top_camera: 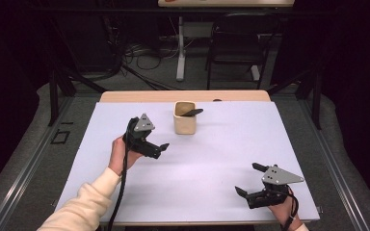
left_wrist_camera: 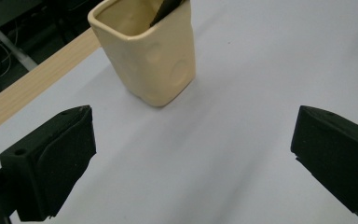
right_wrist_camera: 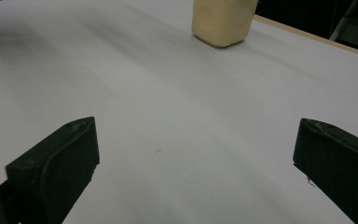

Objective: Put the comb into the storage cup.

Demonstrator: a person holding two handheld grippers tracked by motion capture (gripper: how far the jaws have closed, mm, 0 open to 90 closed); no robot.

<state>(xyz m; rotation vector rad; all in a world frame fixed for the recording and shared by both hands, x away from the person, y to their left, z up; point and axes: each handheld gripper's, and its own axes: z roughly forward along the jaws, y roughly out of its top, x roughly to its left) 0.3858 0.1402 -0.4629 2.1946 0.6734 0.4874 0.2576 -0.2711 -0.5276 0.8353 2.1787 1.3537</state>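
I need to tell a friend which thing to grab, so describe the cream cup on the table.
On the white table, look toward the far edge, near the middle. The cream cup stands upright there, square-mouthed with dimpled sides, and a dark object sticks out of it.

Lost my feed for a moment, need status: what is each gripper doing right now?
Left gripper: open, holding nothing, near the cream cup.
Right gripper: open, holding nothing.

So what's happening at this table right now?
A person holds a gripper in each hand over a white table. The left gripper, jaws open, points at a cream cup with a dark utensil sticking out of it. The right gripper, also open, sits near the front edge. Neither holds anything.
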